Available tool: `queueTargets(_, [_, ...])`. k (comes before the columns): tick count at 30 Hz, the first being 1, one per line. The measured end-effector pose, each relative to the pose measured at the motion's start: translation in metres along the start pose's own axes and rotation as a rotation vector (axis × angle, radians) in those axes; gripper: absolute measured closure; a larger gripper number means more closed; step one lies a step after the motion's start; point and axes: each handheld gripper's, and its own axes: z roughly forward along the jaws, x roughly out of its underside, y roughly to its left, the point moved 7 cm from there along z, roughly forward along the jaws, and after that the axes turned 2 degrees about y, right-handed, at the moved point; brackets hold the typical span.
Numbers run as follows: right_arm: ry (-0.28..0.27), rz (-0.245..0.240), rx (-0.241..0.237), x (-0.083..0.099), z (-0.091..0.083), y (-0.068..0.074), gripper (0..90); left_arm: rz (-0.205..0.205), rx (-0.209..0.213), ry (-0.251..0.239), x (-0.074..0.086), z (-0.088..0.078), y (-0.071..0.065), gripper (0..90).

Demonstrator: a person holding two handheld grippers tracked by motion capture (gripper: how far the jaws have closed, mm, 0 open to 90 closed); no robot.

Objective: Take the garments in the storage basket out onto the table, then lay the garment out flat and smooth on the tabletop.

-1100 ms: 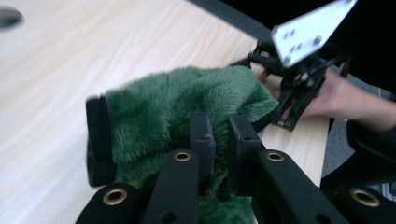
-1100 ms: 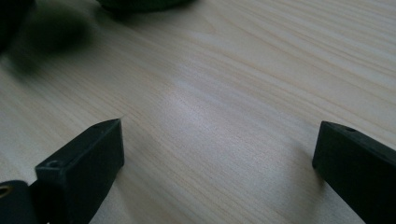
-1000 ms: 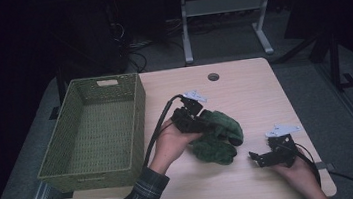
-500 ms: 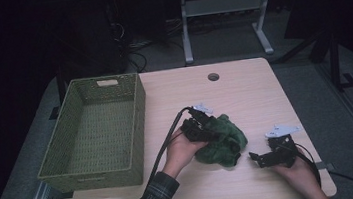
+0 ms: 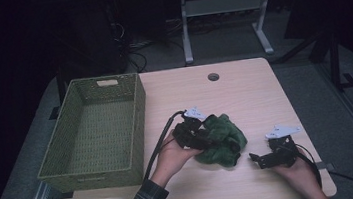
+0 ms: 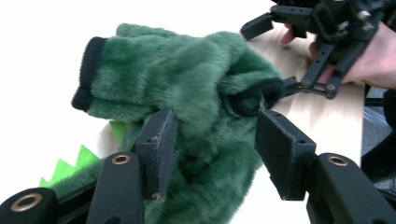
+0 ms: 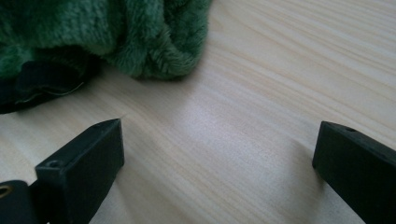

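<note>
A green plush garment (image 5: 225,138) with black cuffs lies bunched on the wooden table (image 5: 244,92), right of centre. My left gripper (image 5: 208,140) reaches into its left side. In the left gripper view the jaws (image 6: 212,135) have just been opening and stand apart, with the green plush (image 6: 187,79) loosely between the pads; bright green spikes (image 6: 74,163) show below it. My right gripper (image 5: 258,159) rests on the table just right of the plush, open, its jaws (image 7: 219,130) wide over bare wood with the plush (image 7: 140,32) ahead of them.
A green woven basket (image 5: 138,115) stands at the table's left, nothing seen inside. A round cable hole (image 5: 213,76) sits near the far edge. Beyond the table a metal stand (image 5: 224,8) stands on the dark floor. Cables trail from both grippers toward the near edge.
The left hand has sunk a little onto the plush, and its gripper's jaws have spread apart. The right hand and its gripper have stayed where they were.
</note>
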Motion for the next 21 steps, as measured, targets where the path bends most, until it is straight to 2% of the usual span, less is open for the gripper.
queueTargets(1, [0.0,0.0,0.0,0.0,0.0,0.0,2.3,0.003,0.002,-0.004,0.0,-0.001,-0.004,47.5])
queueTargets(2, [0.009,-0.005,-0.003,0.001,-0.003,0.002,7.1,0.014,0.0,0.001,0.001,-0.002,-0.008,47.6])
queueTargets(4, [0.014,-0.016,0.009,0.001,-0.006,0.006,7.1,0.027,0.008,0.001,0.004,-0.003,-0.017,48.1])
queueTargets(6, [0.013,-0.018,0.006,0.001,-0.007,0.008,7.5,0.028,0.02,0.004,0.007,-0.002,-0.019,48.6])
queueTargets(7, [0.016,-0.014,-0.019,0.002,-0.009,0.014,7.8,0.029,0.027,0.013,0.012,0.0,-0.022,49.6])
queueTargets(12, [0.017,-0.03,-0.058,0.003,-0.01,0.028,7.9,0.035,0.035,0.037,0.026,0.006,-0.027,49.7])
queueTargets(13, [0.005,-0.028,-0.084,0.001,-0.011,0.034,8.3,0.035,0.035,0.04,0.032,0.008,-0.028,49.6])
queueTargets(15, [-0.004,-0.018,-0.117,0.0,-0.013,0.039,13.7,0.036,0.035,0.045,0.036,0.011,-0.029,49.5])
queueTargets(16, [-0.004,-0.018,-0.117,0.0,-0.013,0.039,13.7,0.036,0.035,0.045,0.036,0.011,-0.029,49.1])
queueTargets(17, [-0.026,-0.015,-0.146,-0.002,-0.014,0.043,14.1,0.042,0.027,0.051,0.04,0.016,-0.029,48.4])
queueTargets(21, [-0.029,-0.013,-0.175,-0.002,-0.013,0.049,15.3,0.065,0.01,0.071,0.044,0.025,-0.029,44.4])
